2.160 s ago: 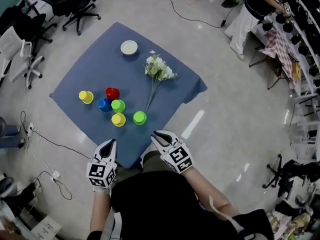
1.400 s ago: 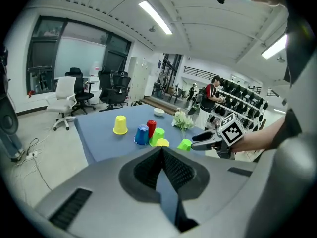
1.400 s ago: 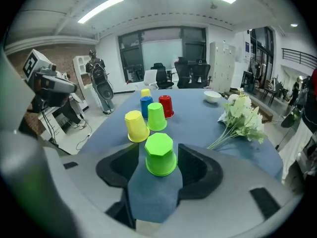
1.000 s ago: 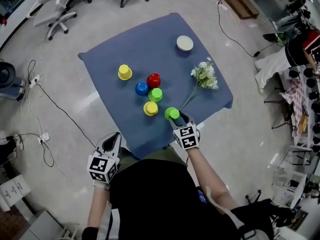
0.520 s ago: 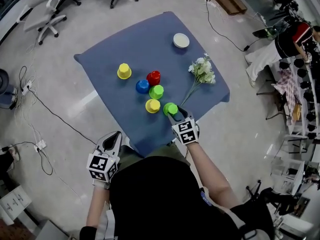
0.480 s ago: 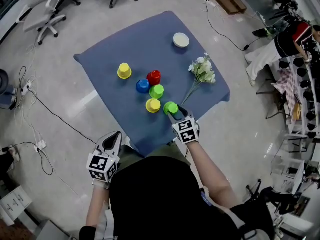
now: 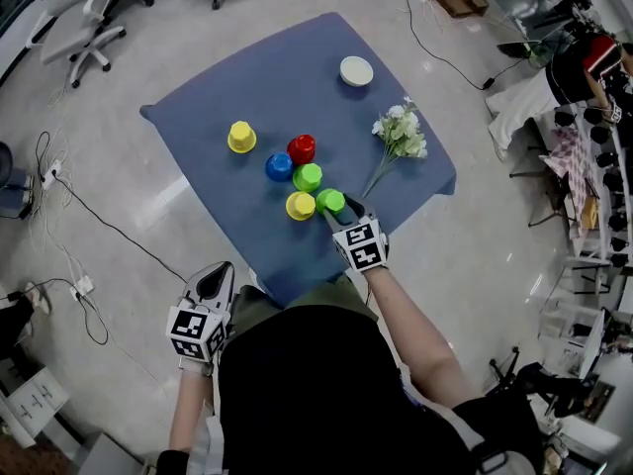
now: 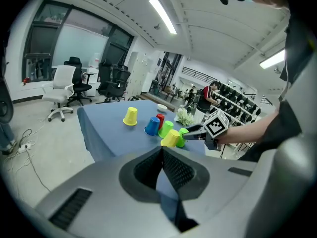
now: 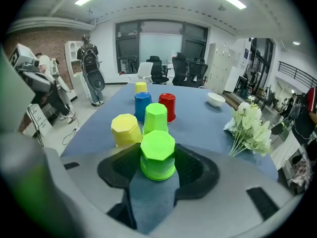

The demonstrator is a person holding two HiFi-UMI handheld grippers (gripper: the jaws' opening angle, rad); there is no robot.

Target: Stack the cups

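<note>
Several upside-down cups stand on the blue cloth (image 7: 218,97): a far yellow cup (image 7: 240,137), a blue cup (image 7: 279,166), a red cup (image 7: 301,148), a light green cup (image 7: 308,177) and a near yellow cup (image 7: 300,205). My right gripper (image 7: 334,208) is shut on a bright green cup (image 7: 330,201), right beside the near yellow one. In the right gripper view the green cup (image 9: 157,157) sits between the pads, its rim at the cloth. My left gripper (image 7: 215,271) hangs shut and empty off the table's near edge.
A white bowl (image 7: 356,70) sits at the cloth's far corner. A bunch of white flowers (image 7: 400,137) lies to the right of the cups, its stem pointing at my right gripper. Office chairs (image 7: 74,8) and cables surround the table.
My right gripper has reached onto the cloth and taken the bright green cup between its jaws. Cup and gripper have shifted closer to the near yellow cup. The left gripper stayed put.
</note>
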